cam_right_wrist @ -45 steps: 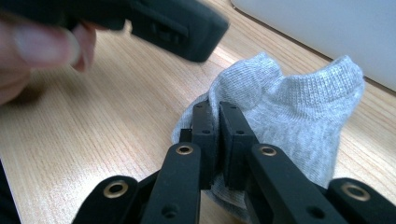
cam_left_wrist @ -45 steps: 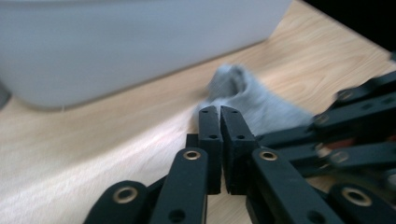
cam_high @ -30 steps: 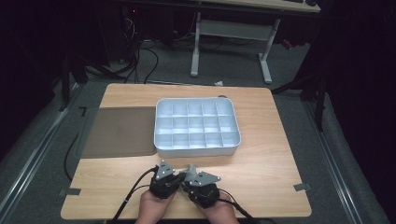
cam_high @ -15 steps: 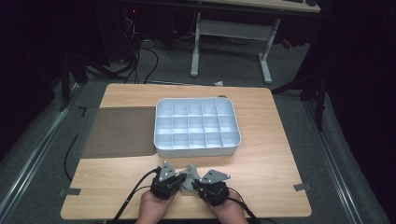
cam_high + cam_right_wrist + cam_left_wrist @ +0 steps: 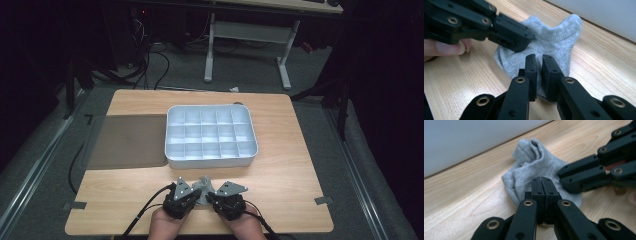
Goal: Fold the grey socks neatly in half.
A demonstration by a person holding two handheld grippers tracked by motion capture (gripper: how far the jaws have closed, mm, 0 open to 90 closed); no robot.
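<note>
Grey sock (image 5: pixel 536 167) on the wooden table (image 5: pixel 295 165), pinched in both grippers' jaws, dark room around.

The sock (image 5: pixel 534 167) is grey knit cloth, ribbed and matt. The table (image 5: pixel 290 170) is pale wood with fine grain and a smooth, faintly satin face. The tray (image 5: pixel 210 161) looks like smooth white plastic. The mat (image 5: pixel 127 140) left of it is dull brown. Both grippers' jaws are matt black plastic with brass-coloured rivets.
</note>
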